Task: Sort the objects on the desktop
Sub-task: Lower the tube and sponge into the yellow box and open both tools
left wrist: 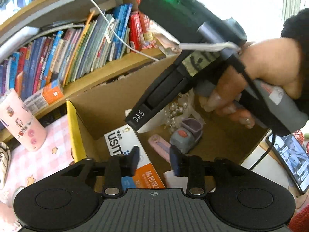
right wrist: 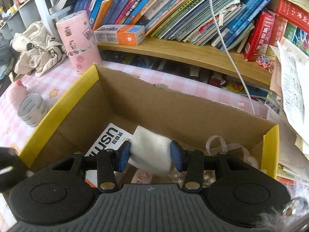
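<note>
Fingers [right wrist: 127, 155] of our right gripper [right wrist: 150, 155] are clenched on a white soft pad [right wrist: 150, 150], one blue tip on each side of it, so the pad sits square between them, tilted a bit and hanging over the open cardboard box [right wrist: 173, 104]. It's held clear of the box floor; under it we see the white-and-orange usmile box [right wrist: 108, 141] lying flat at the box's left, plus some pearl beads [right wrist: 204, 179] and a clear ribbon [right wrist: 216, 143] toward the right.

Our left gripper [left wrist: 154, 159] has its fingers [left wrist: 135, 158] released, w/ nothing between them. Seen from the left wrist, they hang above the same cardboard box, right over the usmile box edge, w/ a pink strip-shaped item [left wrist: 159, 147] and a small grey-and-purple toy [left wrist: 186, 137] lying just beyond the tips on the box floor. Our right hand [left wrist: 266, 81] and its black gripper body cross the upper right of that view.

Around the box: pink checked tabletop [right wrist: 63, 81], a pink cylinder w/ stickers [right wrist: 79, 42] standing at the far left corner, a grey striped tin [right wrist: 31, 110] well to the left, a second usmile carton [right wrist: 119, 33] on the shelf [right wrist: 173, 52] under the leaning books [right wrist: 183, 13]. A phone [left wrist: 291, 160] lies right of the box.
</note>
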